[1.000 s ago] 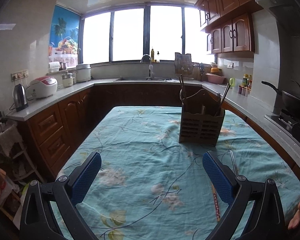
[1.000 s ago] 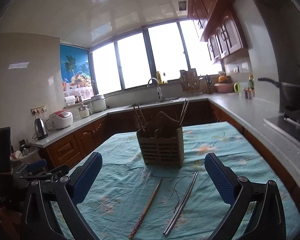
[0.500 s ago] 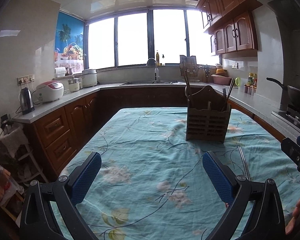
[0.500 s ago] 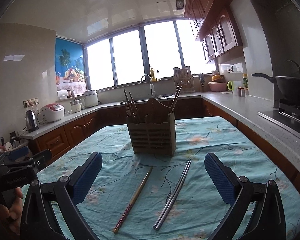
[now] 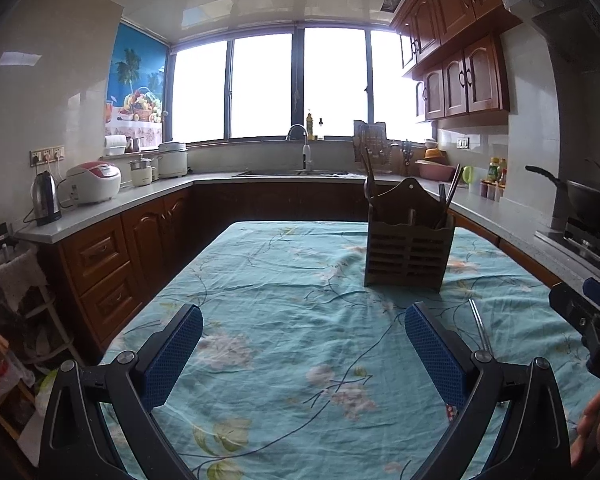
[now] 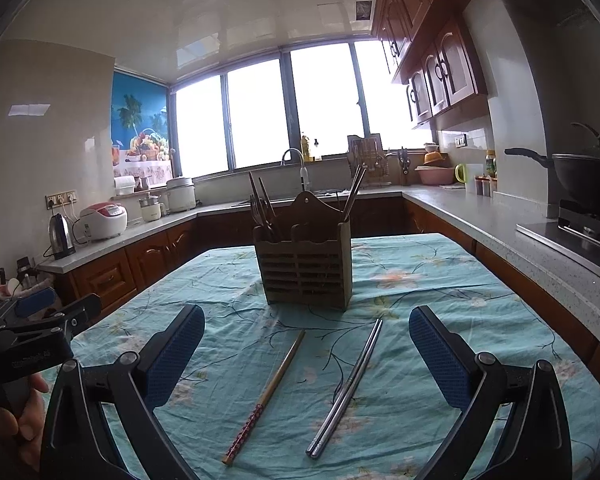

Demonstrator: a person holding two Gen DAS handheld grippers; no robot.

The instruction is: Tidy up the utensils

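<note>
A brown slatted wooden utensil holder (image 6: 305, 265) stands upright on the floral teal tablecloth (image 6: 412, 280), with several utensils and chopsticks sticking out. It also shows in the left wrist view (image 5: 408, 247). In front of it lie a wooden pair of chopsticks with a red patterned end (image 6: 269, 391) and a steel pair (image 6: 348, 386). My right gripper (image 6: 306, 356) is open and empty, just above and short of both pairs. My left gripper (image 5: 303, 350) is open and empty over bare cloth, left of the holder. The steel pair (image 5: 479, 326) lies right of it.
Wooden cabinets and a grey counter ring the table. A kettle (image 5: 45, 198), rice cooker (image 5: 94, 182) and pots stand at left, a sink tap (image 5: 300, 142) at the back, a wok on a stove (image 6: 588, 178) at right. A person's hand (image 6: 8, 412) holds the left gripper.
Both grippers have lowered and levelled toward the table. The holder now looks nearer in both views. Both stay open and empty.
</note>
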